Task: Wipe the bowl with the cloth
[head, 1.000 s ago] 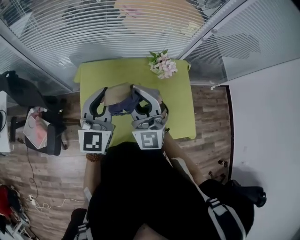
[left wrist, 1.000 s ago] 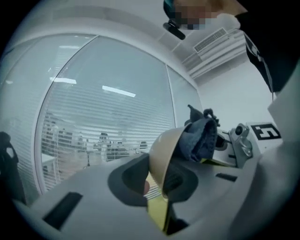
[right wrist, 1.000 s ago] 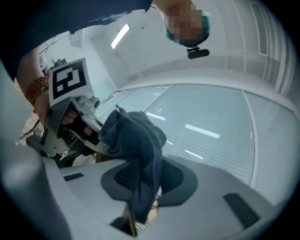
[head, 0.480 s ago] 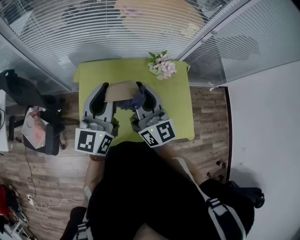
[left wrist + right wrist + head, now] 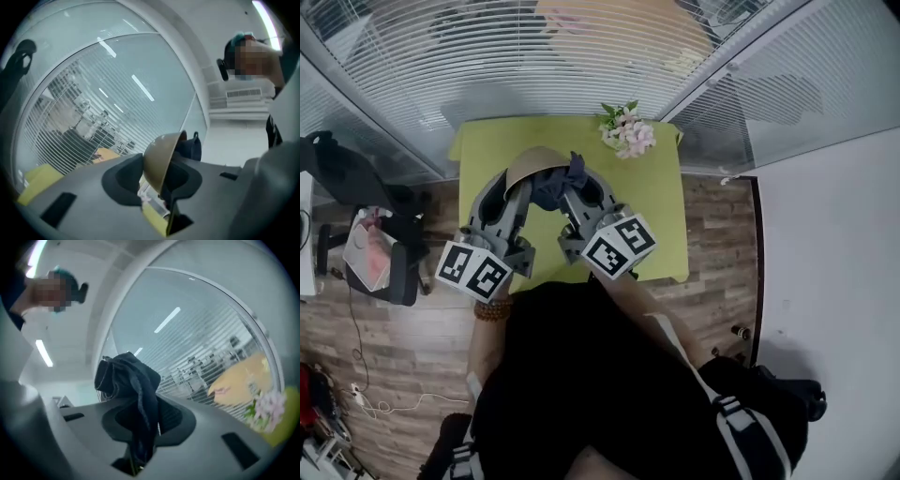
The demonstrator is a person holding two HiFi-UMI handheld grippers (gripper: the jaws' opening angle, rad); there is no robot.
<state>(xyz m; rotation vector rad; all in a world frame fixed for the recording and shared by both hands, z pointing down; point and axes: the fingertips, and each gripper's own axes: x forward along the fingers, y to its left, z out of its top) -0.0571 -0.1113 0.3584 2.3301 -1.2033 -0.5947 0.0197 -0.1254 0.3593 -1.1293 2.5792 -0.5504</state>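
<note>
A tan bowl (image 5: 532, 162) hangs on edge above the green table (image 5: 652, 211), at the tips of my left gripper (image 5: 517, 192). In the left gripper view the bowl (image 5: 159, 157) is wedged between the jaws of that gripper (image 5: 157, 185), which have just been opening wider around it. My right gripper (image 5: 577, 192) is shut on a dark blue cloth (image 5: 558, 186), its jaws having just closed further on it. The cloth (image 5: 133, 385) bunches above the tips of the right gripper (image 5: 140, 427) and lies against the bowl's open side; it also shows past the bowl as a dark cloth (image 5: 191, 147).
A bunch of pink and white flowers (image 5: 625, 131) lies at the table's far right corner. A glass wall with blinds (image 5: 487, 56) runs behind the table. A dark chair (image 5: 352, 183) stands on the wooden floor to the left.
Both grippers have rolled, their marker cubes tipping outward. The bowl has turned up onto its edge and shifted slightly away from me. The cloth has moved up against the bowl.
</note>
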